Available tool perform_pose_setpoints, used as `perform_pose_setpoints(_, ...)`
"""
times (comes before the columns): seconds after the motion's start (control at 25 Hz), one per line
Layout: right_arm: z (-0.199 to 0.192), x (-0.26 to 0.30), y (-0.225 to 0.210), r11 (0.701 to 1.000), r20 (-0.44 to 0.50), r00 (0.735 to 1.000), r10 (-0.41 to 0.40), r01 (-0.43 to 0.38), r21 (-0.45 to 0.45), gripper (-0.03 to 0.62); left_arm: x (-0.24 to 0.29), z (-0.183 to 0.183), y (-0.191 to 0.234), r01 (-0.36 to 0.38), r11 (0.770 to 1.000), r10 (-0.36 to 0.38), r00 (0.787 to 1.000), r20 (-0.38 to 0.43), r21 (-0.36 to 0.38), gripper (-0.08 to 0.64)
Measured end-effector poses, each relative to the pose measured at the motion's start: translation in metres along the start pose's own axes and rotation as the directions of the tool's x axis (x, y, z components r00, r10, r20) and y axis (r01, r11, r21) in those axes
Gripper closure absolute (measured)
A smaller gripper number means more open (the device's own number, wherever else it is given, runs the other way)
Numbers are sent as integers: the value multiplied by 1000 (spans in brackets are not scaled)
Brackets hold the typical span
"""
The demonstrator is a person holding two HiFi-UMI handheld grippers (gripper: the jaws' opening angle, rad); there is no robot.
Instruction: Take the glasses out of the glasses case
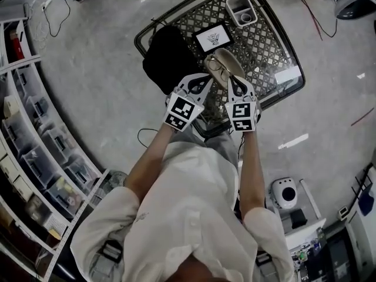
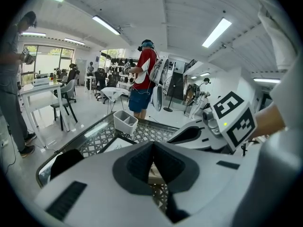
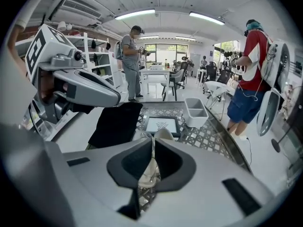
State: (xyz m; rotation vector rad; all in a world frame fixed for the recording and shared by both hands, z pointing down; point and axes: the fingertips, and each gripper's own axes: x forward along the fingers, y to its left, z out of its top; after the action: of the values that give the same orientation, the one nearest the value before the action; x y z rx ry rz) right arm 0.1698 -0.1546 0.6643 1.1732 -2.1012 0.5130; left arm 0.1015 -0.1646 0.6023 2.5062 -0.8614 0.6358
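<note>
- Head view: open glasses case (image 1: 229, 60) at upper centre on the lattice table (image 1: 276, 31), with the glasses (image 1: 215, 65) inside.
- Left gripper view: left gripper (image 2: 152, 148) has its jaws together and holds nothing.
- Right gripper view: right gripper (image 3: 153, 145) is barely ajar and empty, with the case ahead. Best to widen the jaws first, then pinch the frame's bridge gently.

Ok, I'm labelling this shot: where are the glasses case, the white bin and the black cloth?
glasses case (image 1: 229, 62): head view, its pale open lid.
white bin (image 3: 194, 121): right gripper view, its near wall.
black cloth (image 1: 167, 60): head view, its middle.
</note>
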Motion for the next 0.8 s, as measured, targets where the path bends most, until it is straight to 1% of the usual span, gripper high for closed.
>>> perform_pose_setpoints(0.36,-10,23,-2,999,-43,999,30,-31,-23,549,19,-16,0,22,1000,-23,999,-36,-19,546)
perform_pose_setpoints(0.8,-25,52,2,996,-100,992,79,-83,-35,524,29,-26,1,29,999,-31,998,-52,-40,546)
